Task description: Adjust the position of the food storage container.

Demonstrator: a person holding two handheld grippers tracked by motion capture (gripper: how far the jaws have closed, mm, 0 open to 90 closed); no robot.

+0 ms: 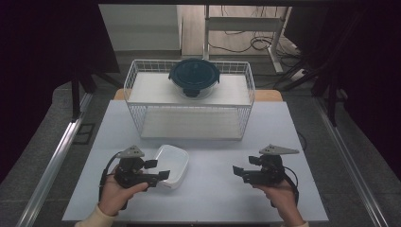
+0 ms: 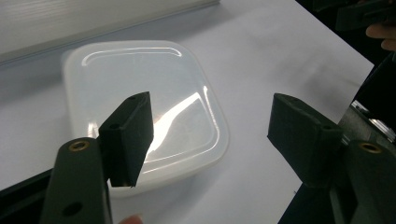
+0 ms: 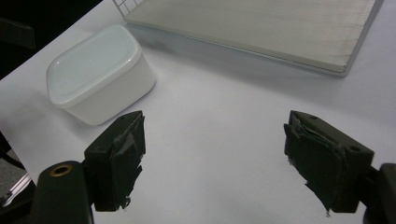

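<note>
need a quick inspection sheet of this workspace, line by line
surface: white table top, bare at the front
job's things: white lidded container at front left, lid on
clutter: wire rack at the back, with a dark-lidded round bowl on its upper shelf
grippers: left hand-held gripper open beside the container, not gripping it; right hand-held gripper open over bare table
cables: black cable loops from the left hand-held gripper; floor cables behind the table
surroundings: dim room, desk frame beyond

White lidded box (image 2: 140, 107), open jaws above it, white table (image 2: 289, 60)
</note>
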